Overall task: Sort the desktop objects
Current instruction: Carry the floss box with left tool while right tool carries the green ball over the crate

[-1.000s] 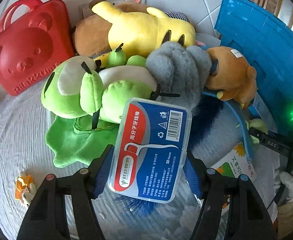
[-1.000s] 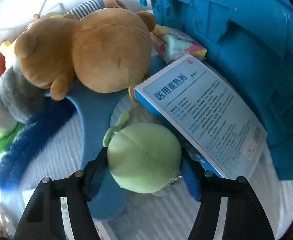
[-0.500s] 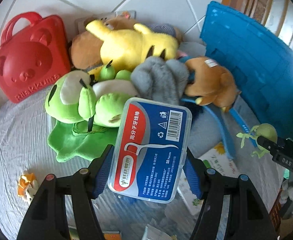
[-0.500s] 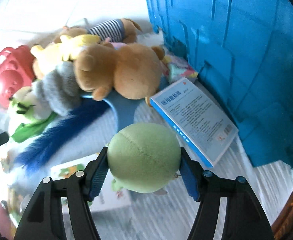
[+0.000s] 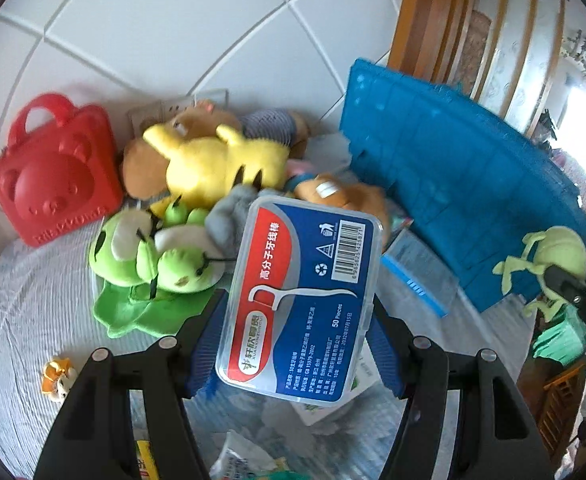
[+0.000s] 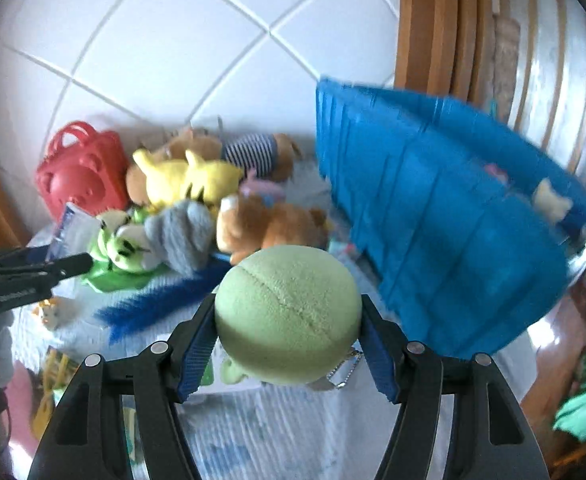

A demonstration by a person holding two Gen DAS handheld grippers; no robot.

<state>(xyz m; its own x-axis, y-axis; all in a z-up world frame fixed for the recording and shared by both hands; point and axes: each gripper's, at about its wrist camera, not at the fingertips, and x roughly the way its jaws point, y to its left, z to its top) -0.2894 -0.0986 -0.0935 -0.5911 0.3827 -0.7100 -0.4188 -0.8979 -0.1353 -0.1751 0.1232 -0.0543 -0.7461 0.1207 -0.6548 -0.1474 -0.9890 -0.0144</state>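
My left gripper [image 5: 297, 312] is shut on a clear dental floss pick box [image 5: 301, 296] with a blue and red label, held high above the table. My right gripper [image 6: 288, 320] is shut on a round pale green plush toy [image 6: 289, 312], also lifted; the toy shows in the left wrist view [image 5: 553, 256] at the far right beside the blue crate. The left gripper with its box appears at the left edge of the right wrist view [image 6: 33, 268].
A blue plastic crate [image 5: 453, 184] [image 6: 433, 232] stands at the right. A red bear bag [image 5: 53, 176], yellow plush [image 5: 217, 164], green frog plush [image 5: 149, 252], grey plush [image 6: 181, 236], brown bear [image 6: 269, 224] and a blue-edged box [image 5: 417, 276] lie on the grey cloth.
Both grippers have risen well above the table with their loads. The right gripper has carried the green plush up and toward the blue crate.
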